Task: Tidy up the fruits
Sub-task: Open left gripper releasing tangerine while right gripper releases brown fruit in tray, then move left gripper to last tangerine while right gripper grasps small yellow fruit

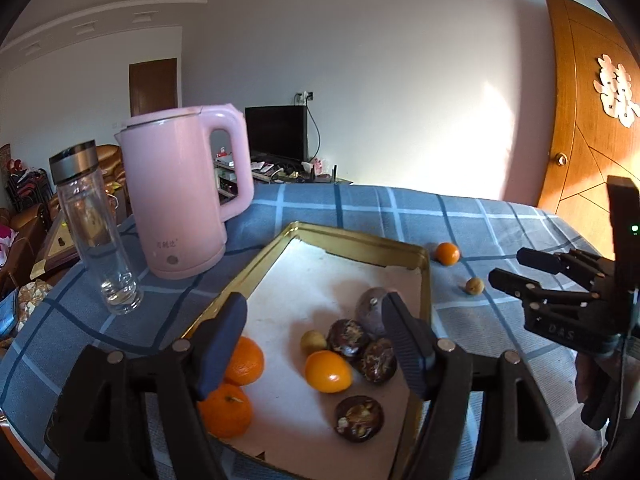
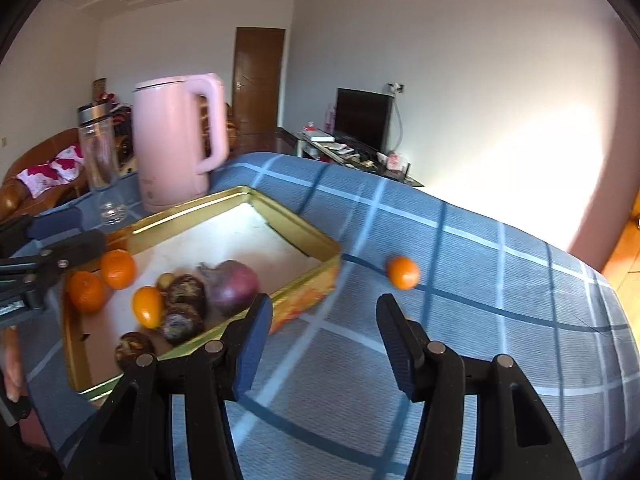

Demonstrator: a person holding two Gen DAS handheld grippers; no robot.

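Note:
A gold tray (image 1: 352, 237) on the blue checked cloth holds two oranges (image 1: 244, 360), a small orange fruit (image 1: 328, 371), a purple fruit (image 1: 370, 308), a small tan fruit (image 1: 313, 342) and three dark wrinkled fruits (image 1: 347, 337). My left gripper (image 1: 314, 326) is open and empty above the tray. A small orange (image 1: 447, 253) and a small tan fruit (image 1: 474, 285) lie on the cloth right of the tray. My right gripper (image 2: 325, 322) is open and empty over the cloth, just short of the small orange (image 2: 403, 272). The tan fruit is not seen in the right wrist view.
A pink kettle (image 1: 180, 188) and a glass bottle (image 1: 96, 228) stand on the cloth left of the tray. The table edge (image 2: 616, 292) drops off at the right. A TV stand and a wooden door are beyond.

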